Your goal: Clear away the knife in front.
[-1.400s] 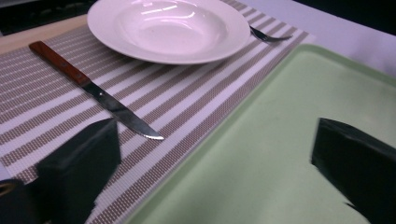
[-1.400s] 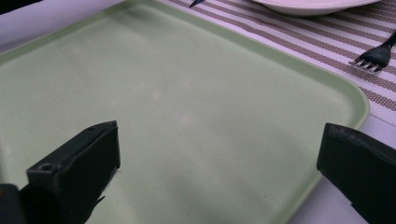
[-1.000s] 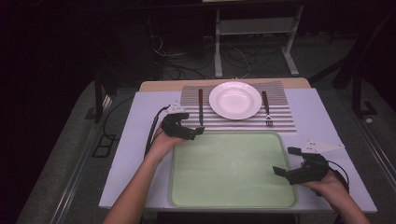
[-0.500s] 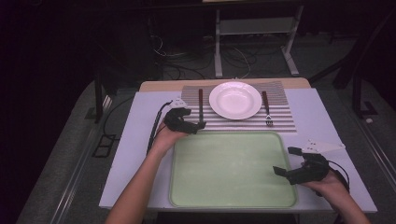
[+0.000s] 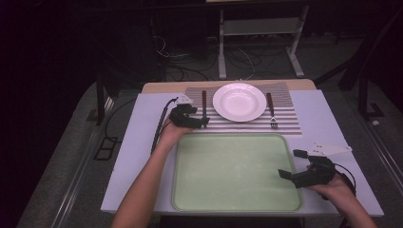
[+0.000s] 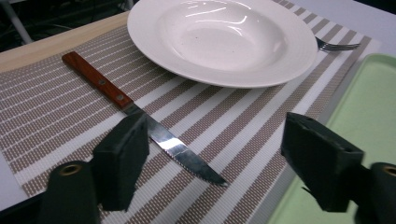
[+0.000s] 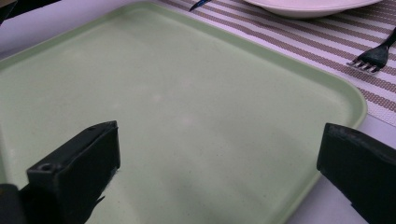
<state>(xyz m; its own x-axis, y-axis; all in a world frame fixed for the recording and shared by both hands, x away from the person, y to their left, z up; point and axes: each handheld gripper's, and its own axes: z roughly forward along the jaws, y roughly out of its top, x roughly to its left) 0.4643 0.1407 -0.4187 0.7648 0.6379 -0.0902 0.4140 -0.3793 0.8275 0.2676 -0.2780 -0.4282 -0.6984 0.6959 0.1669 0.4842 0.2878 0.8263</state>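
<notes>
A knife point(image 5: 204, 105) with a brown handle lies on the striped placemat point(image 5: 287, 124), left of a white plate point(image 5: 239, 101); a fork point(image 5: 271, 113) lies to the plate's right. My left gripper point(image 5: 201, 124) hovers low at the knife's blade end. In the left gripper view its jaws point(image 6: 217, 140) straddle the blade point(image 6: 180, 154). They have just been closing, and the pads are still apart from the metal. My right gripper point(image 5: 291, 164) stands open over the right side of the green tray point(image 5: 237, 171), with nothing between its jaws point(image 7: 219, 140).
The tray point(image 7: 187, 93) fills the near half of the white table, its far rim against the placemat. A cable trails from the left gripper along the table's left side. Beyond the table are dark floor, cables and a metal stand.
The left gripper has slid away from the person and a little right, onto the knife's blade end, and its jaws have narrowed. The right gripper has stayed put.
</notes>
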